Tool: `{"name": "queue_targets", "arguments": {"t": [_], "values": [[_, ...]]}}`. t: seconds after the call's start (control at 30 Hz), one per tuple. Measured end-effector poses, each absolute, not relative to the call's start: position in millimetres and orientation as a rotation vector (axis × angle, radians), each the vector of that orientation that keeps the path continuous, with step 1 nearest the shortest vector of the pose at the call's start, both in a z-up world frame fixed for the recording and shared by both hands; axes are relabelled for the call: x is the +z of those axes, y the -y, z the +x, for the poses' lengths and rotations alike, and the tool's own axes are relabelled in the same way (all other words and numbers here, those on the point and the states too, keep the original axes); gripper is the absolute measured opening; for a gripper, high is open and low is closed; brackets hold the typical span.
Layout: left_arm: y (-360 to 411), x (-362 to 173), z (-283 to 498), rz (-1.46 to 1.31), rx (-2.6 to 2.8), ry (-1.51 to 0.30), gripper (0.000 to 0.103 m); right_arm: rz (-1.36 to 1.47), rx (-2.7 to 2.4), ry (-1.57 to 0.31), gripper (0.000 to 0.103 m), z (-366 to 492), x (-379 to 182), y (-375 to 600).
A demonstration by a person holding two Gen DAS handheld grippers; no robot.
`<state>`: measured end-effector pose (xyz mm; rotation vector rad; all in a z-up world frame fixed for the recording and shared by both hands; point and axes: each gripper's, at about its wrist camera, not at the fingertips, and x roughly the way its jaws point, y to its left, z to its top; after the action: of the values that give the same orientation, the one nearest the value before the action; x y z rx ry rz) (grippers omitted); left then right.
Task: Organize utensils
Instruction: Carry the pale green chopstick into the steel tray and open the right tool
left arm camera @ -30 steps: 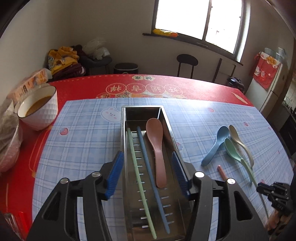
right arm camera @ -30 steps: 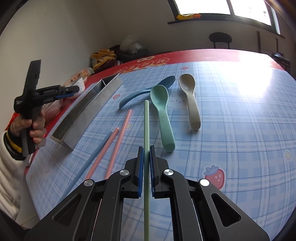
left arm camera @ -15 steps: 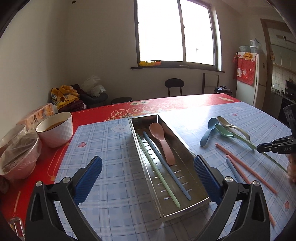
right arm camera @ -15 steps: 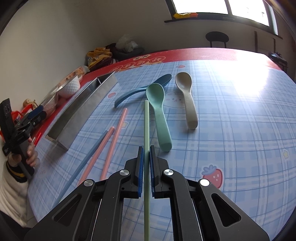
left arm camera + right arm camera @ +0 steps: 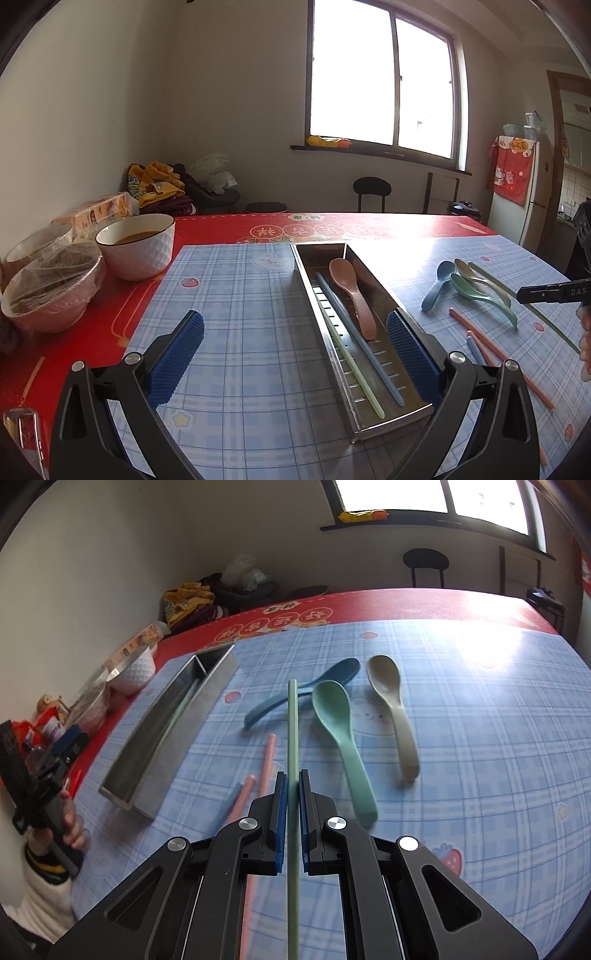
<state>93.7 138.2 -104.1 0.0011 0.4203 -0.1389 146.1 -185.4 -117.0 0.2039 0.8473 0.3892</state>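
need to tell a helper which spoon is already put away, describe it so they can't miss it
Find the long steel tray on the blue checked mat. The pink spoon lies inside beside two chopsticks, the only spoon in the tray; the blue, green and beige spoons lie loose on the mat.

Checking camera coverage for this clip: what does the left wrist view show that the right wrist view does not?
Only the left wrist view shows the pink spoon and blue chopstick inside the metal tray, between the open left gripper's jaws. Only the right wrist view shows the right gripper shut on the green chopstick. Both show the green spoon and the pink chopsticks.
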Motion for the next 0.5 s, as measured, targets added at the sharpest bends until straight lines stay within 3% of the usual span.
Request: {"name": "queue_targets", "arguments": {"t": [0.5], "values": [[-164.2, -109.5, 106.6, -0.131, -0.090, -0.480, 0.097, 0.346, 0.428, -1.022, 0.006, 251.2, -121.0, 16.5]]}}
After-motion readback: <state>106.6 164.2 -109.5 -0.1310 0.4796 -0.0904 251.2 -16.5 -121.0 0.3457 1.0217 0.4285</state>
